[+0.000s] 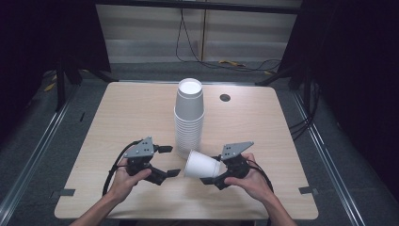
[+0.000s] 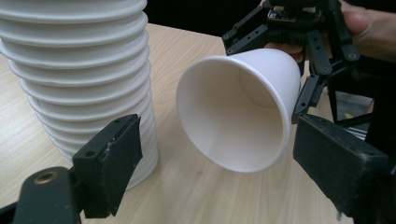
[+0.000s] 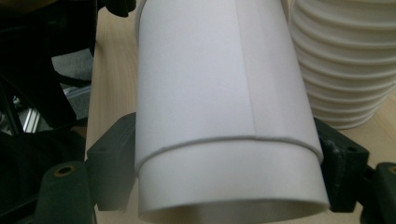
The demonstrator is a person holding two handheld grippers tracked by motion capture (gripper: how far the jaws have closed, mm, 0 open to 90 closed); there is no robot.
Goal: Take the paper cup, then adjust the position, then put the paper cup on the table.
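On wooden table (image 1: pixel 117 117), cup stack (image 1: pixel 189 117)

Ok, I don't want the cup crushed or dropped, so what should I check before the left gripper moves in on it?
1. Right gripper shut on the cup: ok, a jaw on each side near its base.
2. Cup undented: ok, the rim looks round in the left gripper view.
3. Left gripper open: ok, jaws spread apart.
4. Cup mouth faces the left gripper: ok.
5. Cup clear of the stack: cannot tell, they are very close.
6. Stack upright: ok.
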